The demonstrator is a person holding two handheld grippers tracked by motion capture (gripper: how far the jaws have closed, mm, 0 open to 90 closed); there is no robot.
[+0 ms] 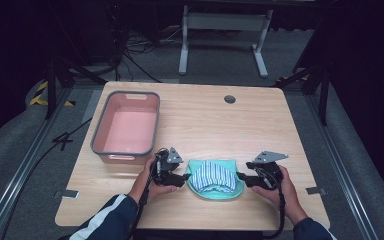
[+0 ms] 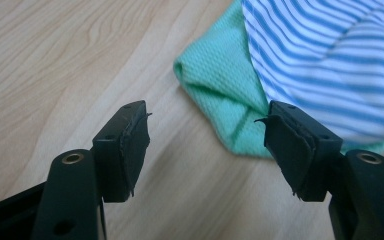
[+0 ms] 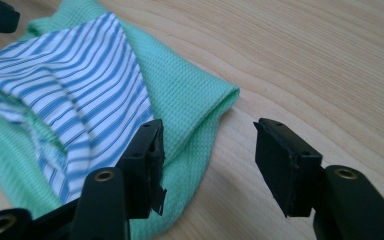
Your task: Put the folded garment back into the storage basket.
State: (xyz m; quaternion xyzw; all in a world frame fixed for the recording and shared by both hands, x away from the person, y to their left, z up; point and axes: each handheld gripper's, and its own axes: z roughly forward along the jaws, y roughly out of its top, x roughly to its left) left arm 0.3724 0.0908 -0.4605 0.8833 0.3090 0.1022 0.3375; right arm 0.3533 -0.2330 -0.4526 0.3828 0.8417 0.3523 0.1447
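Near the table's (image 1: 290, 125) front edge we hold 2 grippers w/ a folded cloth bundle between them. Left gripper (image 1: 184, 178) sits just beside the bundle's left side, jaws partly open, nothing gripped; in left gripper view (image 2: 205, 145) one jaw stands over the green cloth's (image 2: 215, 90) edge, the other over bare wood. Right gripper (image 1: 241, 177) sits at the bundle's right side, also partly open & empty; in right gripper view (image 3: 207, 160) its jaws straddle the green fold. Striped blue/white cloth (image 1: 213, 175) lies on top of the green cloth, approx. mid-front of table. Farther back, twd the left edge, a pink bin (image 1: 101, 127) w/ grey rim stands well apart from the cloths
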